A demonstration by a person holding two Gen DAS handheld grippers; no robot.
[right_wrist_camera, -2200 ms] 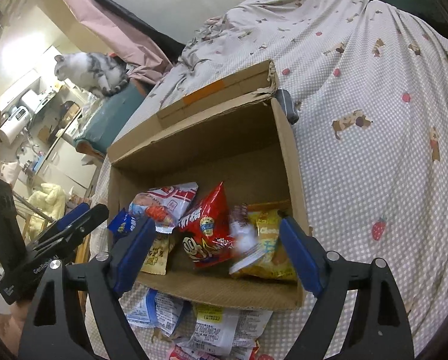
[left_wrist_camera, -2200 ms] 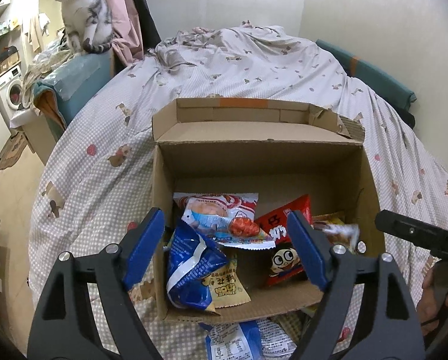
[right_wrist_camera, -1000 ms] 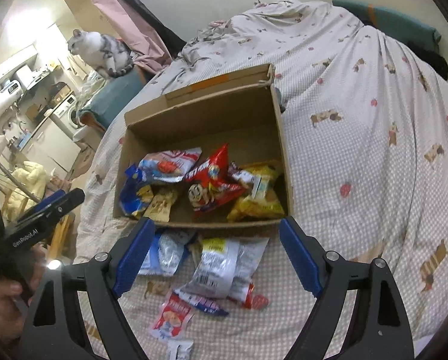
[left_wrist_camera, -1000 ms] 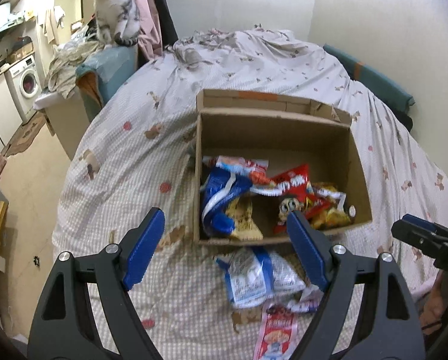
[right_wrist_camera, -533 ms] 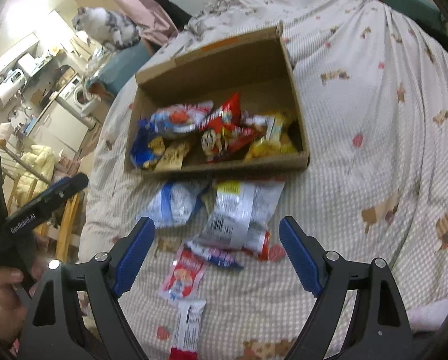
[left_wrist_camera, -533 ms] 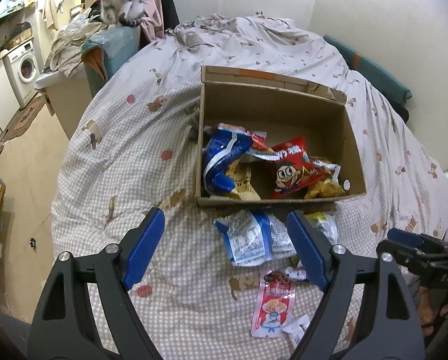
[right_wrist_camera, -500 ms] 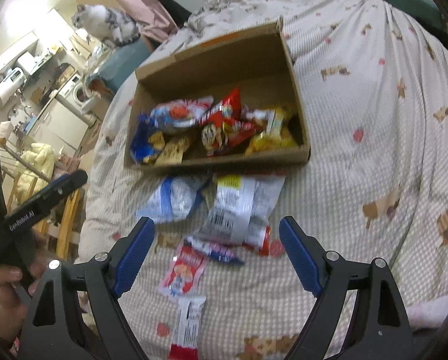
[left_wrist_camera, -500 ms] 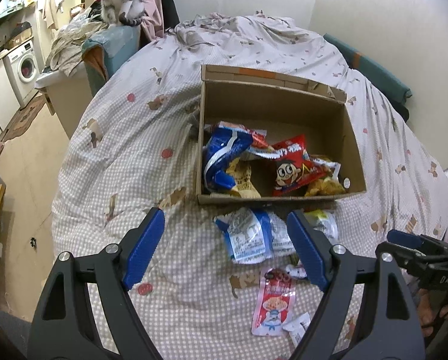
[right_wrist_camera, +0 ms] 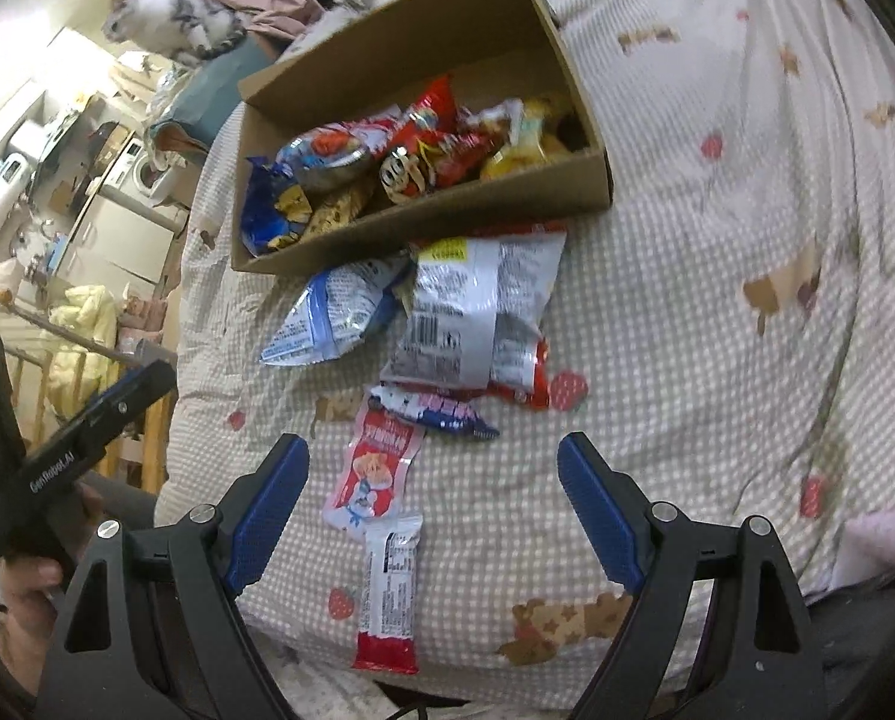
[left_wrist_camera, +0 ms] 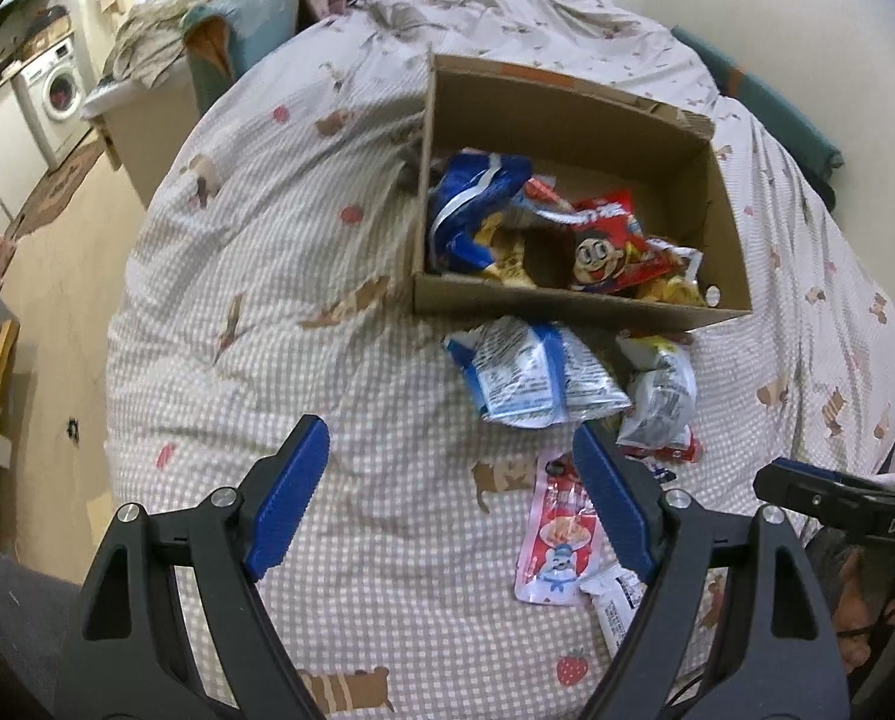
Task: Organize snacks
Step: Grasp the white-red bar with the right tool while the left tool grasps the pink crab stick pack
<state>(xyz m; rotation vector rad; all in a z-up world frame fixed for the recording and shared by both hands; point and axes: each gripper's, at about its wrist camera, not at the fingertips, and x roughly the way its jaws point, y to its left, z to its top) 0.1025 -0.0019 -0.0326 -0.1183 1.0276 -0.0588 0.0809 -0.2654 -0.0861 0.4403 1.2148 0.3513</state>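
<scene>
A cardboard box (left_wrist_camera: pixel 567 300) (right_wrist_camera: pixel 423 222) on the bed holds several snack bags, among them a blue one (left_wrist_camera: pixel 471 204) and a red one with a cartoon face (left_wrist_camera: pixel 609 240). In front of the box lie loose snacks: a blue-and-silver bag (left_wrist_camera: pixel 531 378) (right_wrist_camera: pixel 327 318), a silver bag (right_wrist_camera: pixel 471 312), a pink pouch (left_wrist_camera: pixel 558 534) (right_wrist_camera: pixel 375 468), a small dark-blue pack (right_wrist_camera: pixel 435 408) and a red-and-white bar (right_wrist_camera: pixel 387 588). My left gripper (left_wrist_camera: pixel 447 498) is open and empty above the bedcover, left of the pouch. My right gripper (right_wrist_camera: pixel 426 510) is open and empty, just above the bar.
The bed has a checked cover (left_wrist_camera: pixel 255 276) with animal prints. A cat (right_wrist_camera: pixel 165 24) sits on furniture beyond the bed. A washing machine (left_wrist_camera: pixel 51 90) and floor lie to the left. The bed edge drops off near me.
Both grippers have pulled back from the box toward the near edge of the bed. The loose snacks in front of the box have come into view. Both stay open.
</scene>
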